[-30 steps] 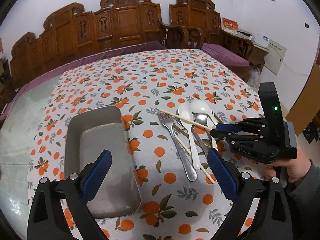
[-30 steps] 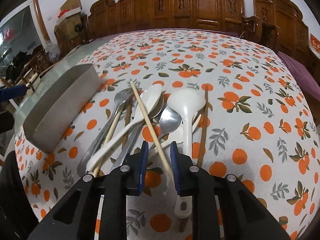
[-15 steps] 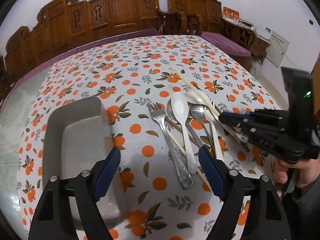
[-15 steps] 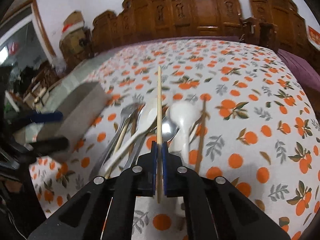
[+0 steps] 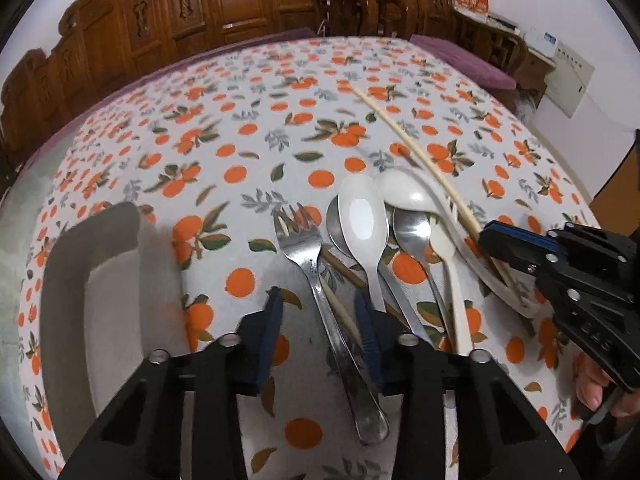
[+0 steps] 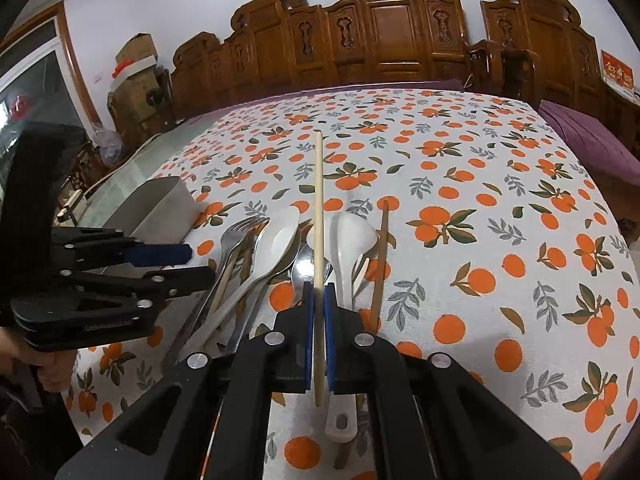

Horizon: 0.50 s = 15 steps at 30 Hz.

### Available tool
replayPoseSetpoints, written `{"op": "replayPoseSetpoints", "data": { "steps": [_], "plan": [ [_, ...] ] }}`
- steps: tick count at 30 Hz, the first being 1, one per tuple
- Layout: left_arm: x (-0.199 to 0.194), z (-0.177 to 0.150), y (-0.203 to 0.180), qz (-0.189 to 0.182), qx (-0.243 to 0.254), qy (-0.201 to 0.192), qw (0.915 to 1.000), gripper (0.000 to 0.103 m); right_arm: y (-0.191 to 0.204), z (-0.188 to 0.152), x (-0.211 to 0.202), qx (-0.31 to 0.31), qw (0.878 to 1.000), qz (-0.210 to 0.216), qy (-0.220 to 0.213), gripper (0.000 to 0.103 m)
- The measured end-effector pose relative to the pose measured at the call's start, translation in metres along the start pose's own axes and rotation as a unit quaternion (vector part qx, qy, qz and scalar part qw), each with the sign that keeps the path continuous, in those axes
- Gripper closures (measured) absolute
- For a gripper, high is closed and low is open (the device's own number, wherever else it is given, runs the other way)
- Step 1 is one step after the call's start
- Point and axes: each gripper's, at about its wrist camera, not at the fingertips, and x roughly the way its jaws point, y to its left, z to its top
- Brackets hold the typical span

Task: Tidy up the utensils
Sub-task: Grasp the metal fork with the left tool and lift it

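The right claw (image 6: pixel 319 316) is clenched on a pale chopstick (image 6: pixel 318 216), its blue pads pressed to both sides; the stick juts forward above the utensil pile (image 5: pixel 372 248). The left claw (image 5: pixel 320 320) is parted partway, its pads straddling the handle of the fork (image 5: pixel 316 276), which lies at the pile's edge nearest the metal tray (image 5: pixel 68 300). Whether the pads touch the fork is unclear. Spoons lie in the pile on the table (image 6: pixel 500 208).
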Motion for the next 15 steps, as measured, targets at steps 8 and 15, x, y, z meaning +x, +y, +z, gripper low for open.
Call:
{"op": "replayPoseSetpoints", "data": {
  "steps": [8,15],
  "plan": [
    [0.0071,-0.0059,-0.0003,0.016,0.002,0.022,0.9996,0.083,0.0021,-0.0006,0.0019,-0.005,1.0,0.002,-0.001,0.097],
    [0.006,-0.0089,-0.0011,0.017,-0.002,0.028,0.9995,0.09,0.0032,-0.0001,0.0022,-0.006,1.0,-0.002,-0.001,0.097]
  ]
}}
